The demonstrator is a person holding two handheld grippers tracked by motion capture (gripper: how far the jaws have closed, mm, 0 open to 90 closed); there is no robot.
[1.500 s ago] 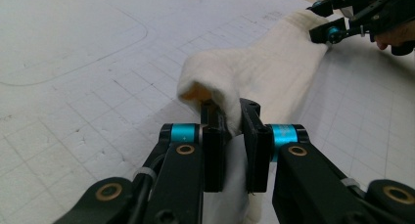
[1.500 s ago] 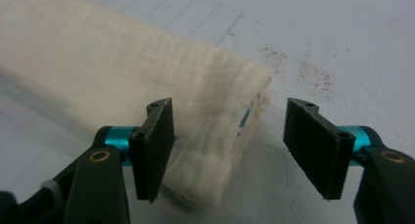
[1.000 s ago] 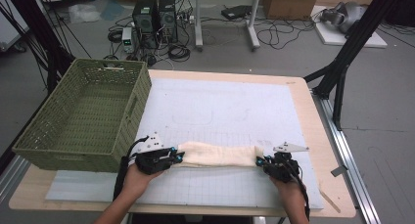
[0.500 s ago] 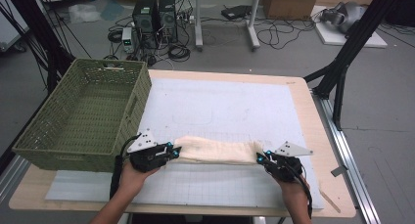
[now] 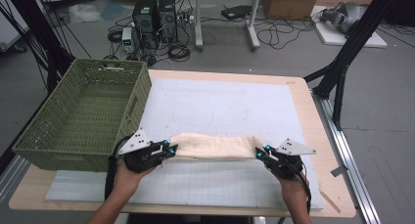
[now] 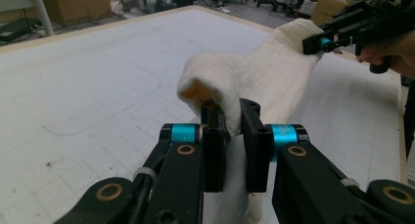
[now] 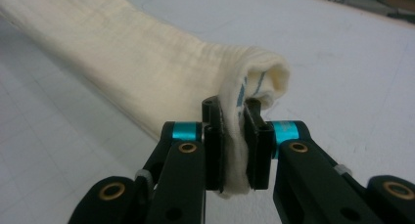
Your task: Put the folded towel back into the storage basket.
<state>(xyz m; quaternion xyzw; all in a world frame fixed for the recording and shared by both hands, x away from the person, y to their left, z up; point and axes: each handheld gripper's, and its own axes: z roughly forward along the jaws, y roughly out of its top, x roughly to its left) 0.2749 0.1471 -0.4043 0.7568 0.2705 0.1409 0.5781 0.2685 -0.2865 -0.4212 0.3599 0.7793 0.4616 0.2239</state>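
Left gripper (image 5: 169, 149) and right gripper (image 5: 261, 152) each clench one end of the cream cloth (image 5: 215, 146) — near the counter (image 5: 313, 116) front edge, with the green basket (image 5: 83, 116) just beside the left hand.

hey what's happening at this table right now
A person stands at the near edge of the wooden table with a hand-held gripper in each hand. The left hand-held gripper and the right hand-held gripper are each shut on one end of a cream-coloured folded cloth, which stretches between them over the white gridded mat. A green woven plastic basket sits at the table's left side, with nothing visible inside it.
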